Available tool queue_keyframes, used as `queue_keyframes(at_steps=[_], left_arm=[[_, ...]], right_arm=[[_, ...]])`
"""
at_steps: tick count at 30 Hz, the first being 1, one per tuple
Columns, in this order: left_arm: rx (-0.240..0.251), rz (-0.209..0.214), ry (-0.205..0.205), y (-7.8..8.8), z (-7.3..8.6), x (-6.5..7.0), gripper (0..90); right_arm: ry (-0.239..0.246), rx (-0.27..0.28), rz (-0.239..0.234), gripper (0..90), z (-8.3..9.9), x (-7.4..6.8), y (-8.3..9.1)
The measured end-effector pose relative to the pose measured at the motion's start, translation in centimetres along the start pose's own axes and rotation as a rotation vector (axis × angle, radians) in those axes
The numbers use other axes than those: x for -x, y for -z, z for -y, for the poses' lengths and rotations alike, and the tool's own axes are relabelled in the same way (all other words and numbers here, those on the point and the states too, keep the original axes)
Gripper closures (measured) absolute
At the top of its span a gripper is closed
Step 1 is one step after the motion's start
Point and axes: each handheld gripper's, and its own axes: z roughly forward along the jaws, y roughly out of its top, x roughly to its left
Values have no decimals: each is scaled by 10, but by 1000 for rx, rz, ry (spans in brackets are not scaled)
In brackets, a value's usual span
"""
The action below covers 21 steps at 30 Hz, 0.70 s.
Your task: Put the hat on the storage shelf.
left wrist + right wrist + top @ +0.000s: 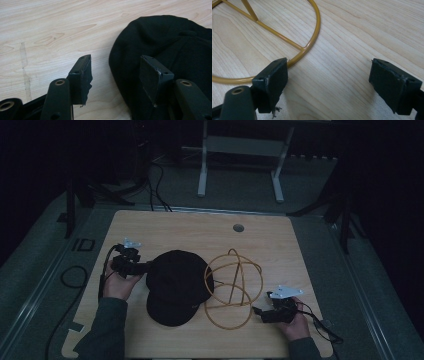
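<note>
Black cap (176,287) lies crown-up near the middle of the pale wooden surface (200,227), its brim toward the person's side, with a yellow wire frame (232,287) of crossing hoops standing just beside it on the right. In the high view the left gripper (141,267), held in the person's left hand (117,282), points across the surface at the cap's left edge. The left gripper view shows its two black fingers (81,77) parted about halfway with nothing clamped: one finger hangs over bare wood, the other stands in front of the dark cloth, and the cap's rounded edge lies in the gap ahead of them. Whether that second finger touches the fabric cannot be told.

At the right of the surface, the right gripper (259,311) sits in the person's right hand (295,325), aimed at the bottom ring of the wire frame. In the right gripper view its fingers (272,82) stand wide apart and grip nothing; the frame's yellow ring curves past the tip of one finger, close to or just touching it, while bare wood fills the space between the two. The cap lies on the far side of the frame from this gripper.
</note>
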Motion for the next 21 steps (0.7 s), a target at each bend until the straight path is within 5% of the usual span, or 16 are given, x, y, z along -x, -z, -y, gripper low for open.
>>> queue_keyframes(at_steps=[21], left_arm=[[8,70,-49,12,-10,26,348]], right_arm=[[0,0,0,151,0,0,0]])
